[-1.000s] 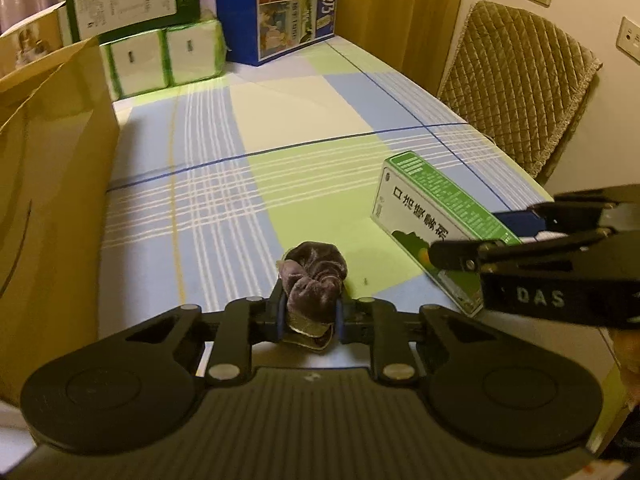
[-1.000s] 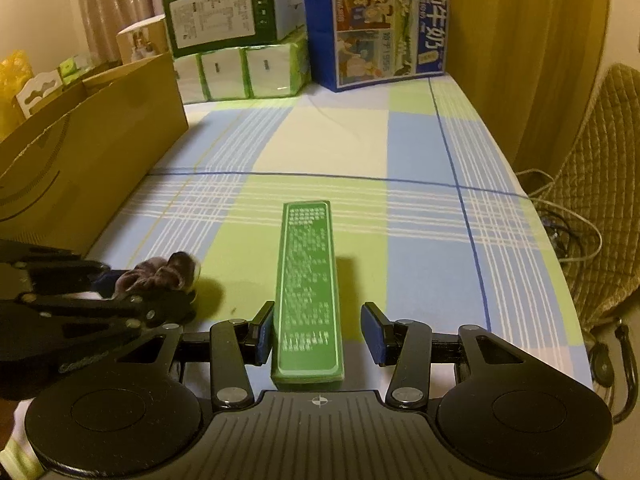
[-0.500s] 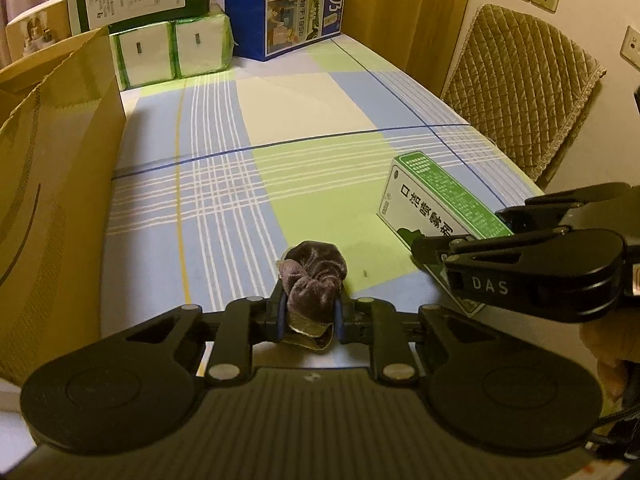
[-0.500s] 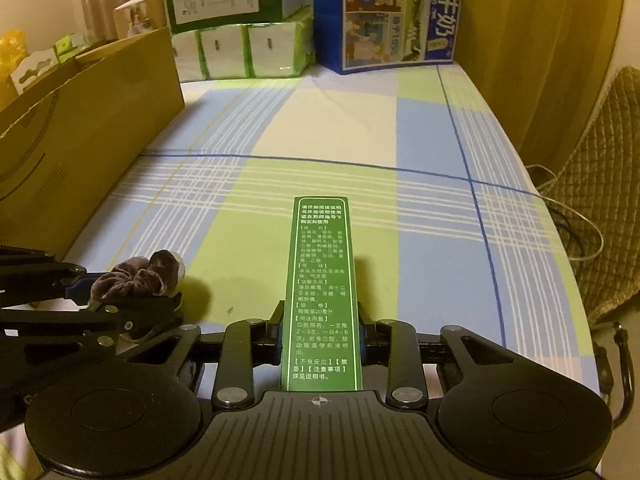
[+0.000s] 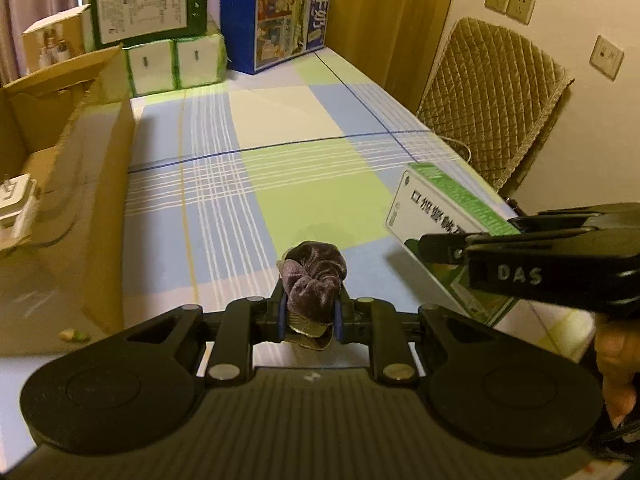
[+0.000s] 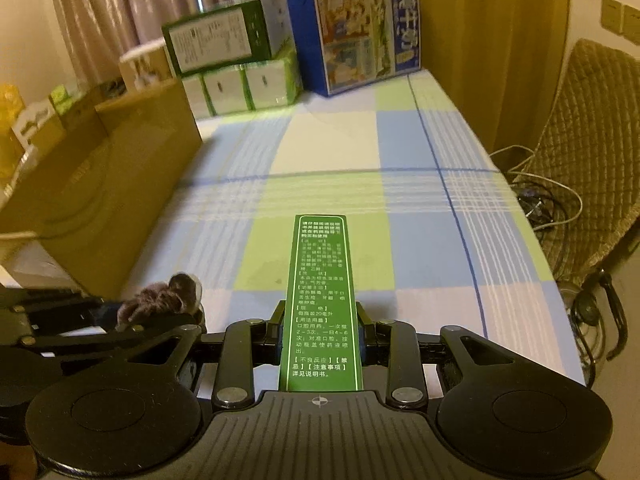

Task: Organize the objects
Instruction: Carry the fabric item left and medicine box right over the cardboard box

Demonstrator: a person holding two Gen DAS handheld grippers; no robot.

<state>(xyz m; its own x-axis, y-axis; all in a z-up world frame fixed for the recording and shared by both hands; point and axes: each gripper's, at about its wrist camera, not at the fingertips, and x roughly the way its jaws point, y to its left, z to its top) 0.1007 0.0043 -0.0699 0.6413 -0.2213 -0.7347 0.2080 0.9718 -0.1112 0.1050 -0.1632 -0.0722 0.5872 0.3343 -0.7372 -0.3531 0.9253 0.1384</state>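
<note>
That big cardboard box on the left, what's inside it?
The cardboard box is open. A white object sits inside near its left edge; what it is I cannot tell. The box's wall hides the rest.

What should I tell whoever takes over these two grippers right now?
Left gripper: shut on the purple scrunchie, held above the tablecloth.
Right gripper: shut on the green box, also lifted.
Cardboard box sits open at the left edge of the table.
Done: both items picked up.
Left: probably place them in the cardboard box; neither has been set down.
</note>
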